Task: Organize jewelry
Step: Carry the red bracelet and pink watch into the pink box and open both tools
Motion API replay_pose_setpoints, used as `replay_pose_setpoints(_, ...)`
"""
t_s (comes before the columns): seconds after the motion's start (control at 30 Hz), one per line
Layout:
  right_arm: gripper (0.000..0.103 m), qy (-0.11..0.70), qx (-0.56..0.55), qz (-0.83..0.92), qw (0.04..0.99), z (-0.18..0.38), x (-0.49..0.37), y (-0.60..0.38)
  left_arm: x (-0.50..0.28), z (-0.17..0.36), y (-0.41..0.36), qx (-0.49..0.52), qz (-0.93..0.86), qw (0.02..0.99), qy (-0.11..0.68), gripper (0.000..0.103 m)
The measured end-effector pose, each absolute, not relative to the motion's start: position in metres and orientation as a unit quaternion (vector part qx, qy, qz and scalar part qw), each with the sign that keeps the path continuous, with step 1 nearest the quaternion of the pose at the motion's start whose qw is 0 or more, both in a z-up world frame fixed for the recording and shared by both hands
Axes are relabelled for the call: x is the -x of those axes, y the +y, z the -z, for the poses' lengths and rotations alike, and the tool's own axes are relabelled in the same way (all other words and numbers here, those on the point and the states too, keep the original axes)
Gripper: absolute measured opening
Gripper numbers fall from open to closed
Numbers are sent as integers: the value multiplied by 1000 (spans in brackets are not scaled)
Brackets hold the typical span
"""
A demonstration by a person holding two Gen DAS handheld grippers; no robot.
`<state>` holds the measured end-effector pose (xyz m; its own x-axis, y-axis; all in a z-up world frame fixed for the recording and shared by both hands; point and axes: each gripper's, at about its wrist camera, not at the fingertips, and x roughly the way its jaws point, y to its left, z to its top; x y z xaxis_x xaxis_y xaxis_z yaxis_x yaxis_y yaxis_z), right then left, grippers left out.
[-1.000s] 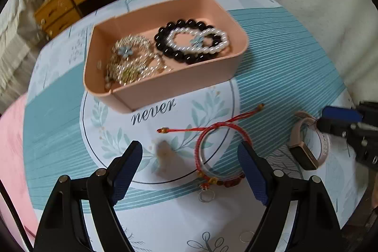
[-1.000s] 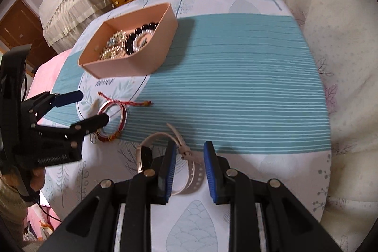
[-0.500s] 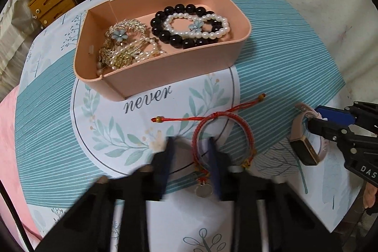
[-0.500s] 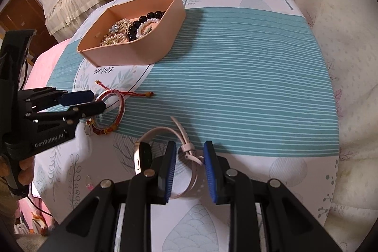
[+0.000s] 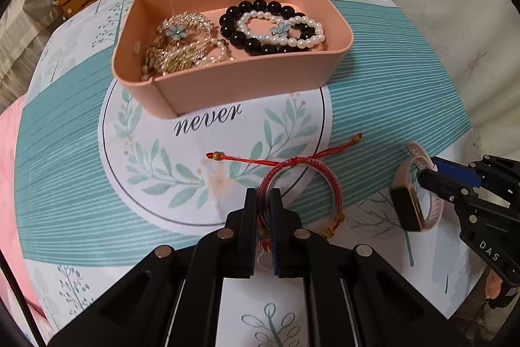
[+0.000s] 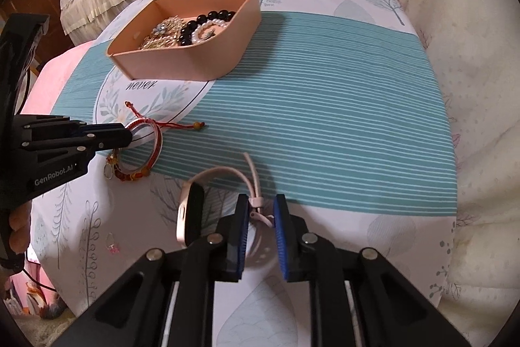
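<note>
Our left gripper [image 5: 262, 200] had just clamped onto the red bracelet [image 5: 302, 187] near the table's front edge while our right gripper [image 6: 260, 217] was closing on the watch [image 6: 191, 213] strap, so lifting both into the pink box [image 5: 247, 83] came next.

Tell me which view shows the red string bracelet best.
The left wrist view: the red string bracelet lies near the centre, its loop, cord tails and charms visible, with the left gripper shut on its near-left rim. In the right wrist view the bracelet is small, at the left edge, partly behind that gripper.
</note>
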<state>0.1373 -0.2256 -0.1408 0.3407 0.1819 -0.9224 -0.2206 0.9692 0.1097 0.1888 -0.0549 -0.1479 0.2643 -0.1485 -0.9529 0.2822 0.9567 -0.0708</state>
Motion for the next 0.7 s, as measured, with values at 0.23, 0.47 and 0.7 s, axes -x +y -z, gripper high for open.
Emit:
replay_pose_setpoints(0.23,14,556,26,-131,821,136,-131,-216,-176,147,-44,-54,131,797,587,5)
replay_pose_setpoints(0.47,14,548,42,-140,823,124,-130,-204,-169,123,-35,-59,131,812,566,4)
replay_pose_setpoints(0.7,14,531,41,-145,834,94,-141,-197,-180,86,-21,-57,116,831,541,4)
